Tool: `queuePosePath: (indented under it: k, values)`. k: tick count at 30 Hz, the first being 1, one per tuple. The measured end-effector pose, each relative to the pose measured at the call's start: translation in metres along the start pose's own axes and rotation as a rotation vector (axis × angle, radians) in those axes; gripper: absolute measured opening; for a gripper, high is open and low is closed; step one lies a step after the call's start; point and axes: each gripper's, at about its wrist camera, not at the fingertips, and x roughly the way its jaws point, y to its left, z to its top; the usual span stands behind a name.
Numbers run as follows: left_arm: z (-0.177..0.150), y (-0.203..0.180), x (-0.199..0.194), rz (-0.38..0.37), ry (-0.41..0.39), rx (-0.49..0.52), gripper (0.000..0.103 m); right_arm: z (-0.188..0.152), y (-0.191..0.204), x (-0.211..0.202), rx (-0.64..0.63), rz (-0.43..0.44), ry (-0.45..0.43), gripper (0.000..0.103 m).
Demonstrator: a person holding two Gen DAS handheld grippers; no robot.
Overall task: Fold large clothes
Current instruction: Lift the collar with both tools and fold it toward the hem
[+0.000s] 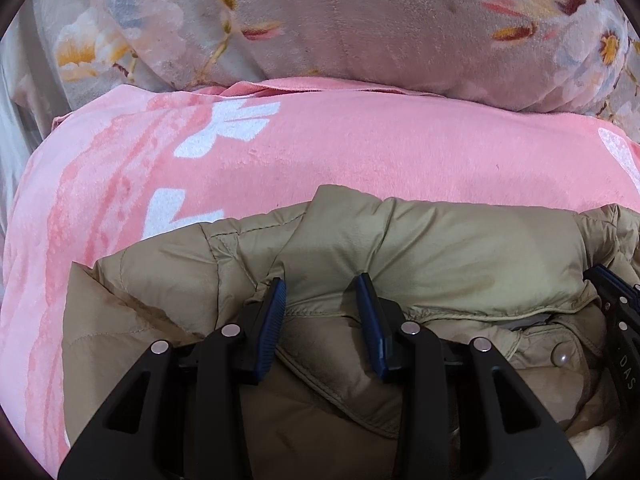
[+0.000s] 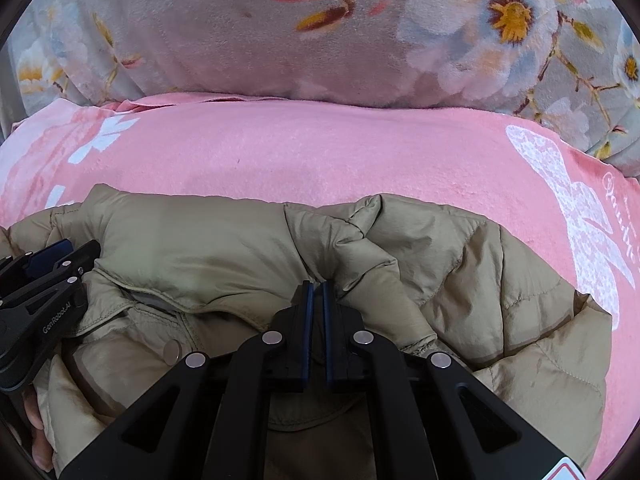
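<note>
Jacket (image 2: 224,240) lies on blanket (image 2: 320,152); pillow (image 2: 200,32) behind.

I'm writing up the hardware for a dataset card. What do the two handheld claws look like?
Both the left claw and the right claw are matte black, angular plastic linkages with silver round pivot pins and ribbed dark-blue pads on the fingers. White lettering on the bodies reads "GenRobot.AI" and "DAS". A red-and-white label corner shows on the right one. No cables or sleeves are visible.

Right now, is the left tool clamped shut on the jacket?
No: in the left wrist view the left tool stands open, its blue-padded jaws spread apart over the tan puffer jacket.
</note>
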Motion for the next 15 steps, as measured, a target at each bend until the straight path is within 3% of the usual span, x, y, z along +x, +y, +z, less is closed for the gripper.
queuePosePath:
  k: [15]
  values:
    - [-0.0002, -0.0007, -0.0007, 0.005, 0.001, 0.006, 0.035, 0.0005, 0.0018, 0.0007, -0.003, -0.004, -0.002, 0.003]
